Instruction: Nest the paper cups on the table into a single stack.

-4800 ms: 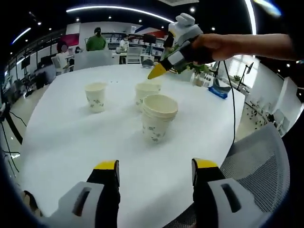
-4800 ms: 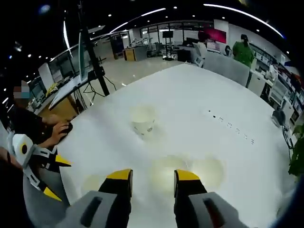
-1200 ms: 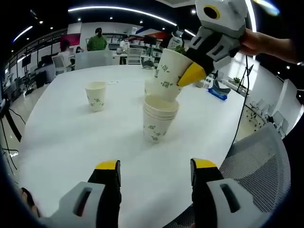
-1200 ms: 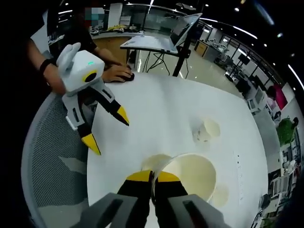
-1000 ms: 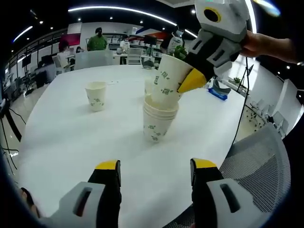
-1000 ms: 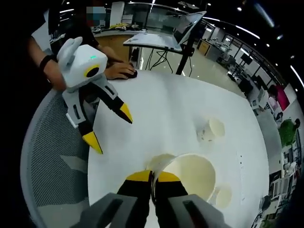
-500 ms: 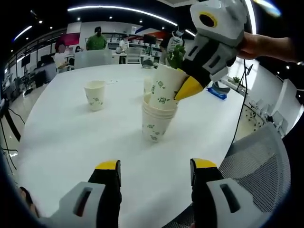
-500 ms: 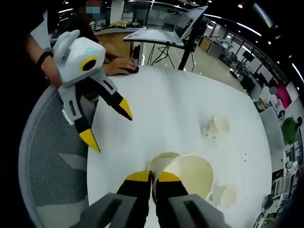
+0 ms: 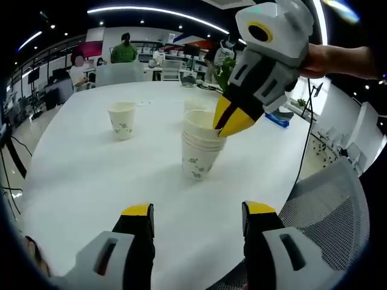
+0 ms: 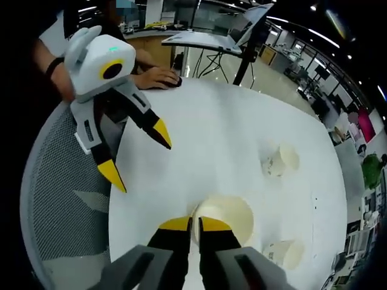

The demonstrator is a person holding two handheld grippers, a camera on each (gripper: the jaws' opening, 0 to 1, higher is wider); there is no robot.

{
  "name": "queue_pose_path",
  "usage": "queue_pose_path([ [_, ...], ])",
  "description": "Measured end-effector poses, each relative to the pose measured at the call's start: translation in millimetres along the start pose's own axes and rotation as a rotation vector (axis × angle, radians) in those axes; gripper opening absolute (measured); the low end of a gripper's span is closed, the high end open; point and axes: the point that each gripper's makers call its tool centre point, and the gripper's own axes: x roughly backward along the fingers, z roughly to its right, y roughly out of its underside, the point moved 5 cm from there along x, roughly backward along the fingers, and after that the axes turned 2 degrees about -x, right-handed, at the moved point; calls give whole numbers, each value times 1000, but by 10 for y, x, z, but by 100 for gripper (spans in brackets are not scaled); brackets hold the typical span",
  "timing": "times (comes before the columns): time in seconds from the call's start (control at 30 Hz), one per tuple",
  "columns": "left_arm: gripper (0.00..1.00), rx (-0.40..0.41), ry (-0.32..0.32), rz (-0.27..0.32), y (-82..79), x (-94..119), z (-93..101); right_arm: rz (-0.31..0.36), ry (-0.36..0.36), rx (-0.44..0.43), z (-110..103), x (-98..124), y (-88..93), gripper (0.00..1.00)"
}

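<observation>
A stack of white paper cups (image 9: 198,148) with green prints stands mid-table. My right gripper (image 9: 227,119) reaches in from the upper right, shut on the near rim of the top cup (image 9: 199,122), which sits nested in the stack. From above, that top cup (image 10: 228,219) lies just past my right gripper (image 10: 195,225), whose jaws pinch its rim. A single cup (image 9: 123,120) stands to the left and another cup (image 9: 195,104) behind the stack. My left gripper (image 9: 198,211) hangs open over the near table edge, and it also appears as the left gripper (image 10: 138,154), empty.
Two loose cups (image 10: 281,159) (image 10: 281,254) stand on the white round table (image 10: 211,139). A grey mesh chair (image 9: 329,202) is by the near edge. A person's hand (image 10: 156,77) rests on a desk beyond. People are seated far off.
My right gripper has lowered the tilted cup down into the stack, where it now sits nested and upright. The left gripper has stayed open and still.
</observation>
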Motion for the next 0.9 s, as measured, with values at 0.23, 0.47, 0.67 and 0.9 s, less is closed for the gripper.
queue_pose_path([
  [0.23, 57, -1, 2, -1, 6, -1, 6, 17, 6, -7, 8, 30, -27, 2],
  [0.47, 57, 0, 3, -2, 2, 3, 11, 53, 12, -19, 122, 143, -146, 5],
  [0.67, 57, 8, 1, 2, 0, 12, 10, 117, 59, -62, 419, 185, -357, 10],
  [0.9, 59, 12, -13, 12, -35, 38, 4, 142, 136, -105, 852, 109, -564, 24],
])
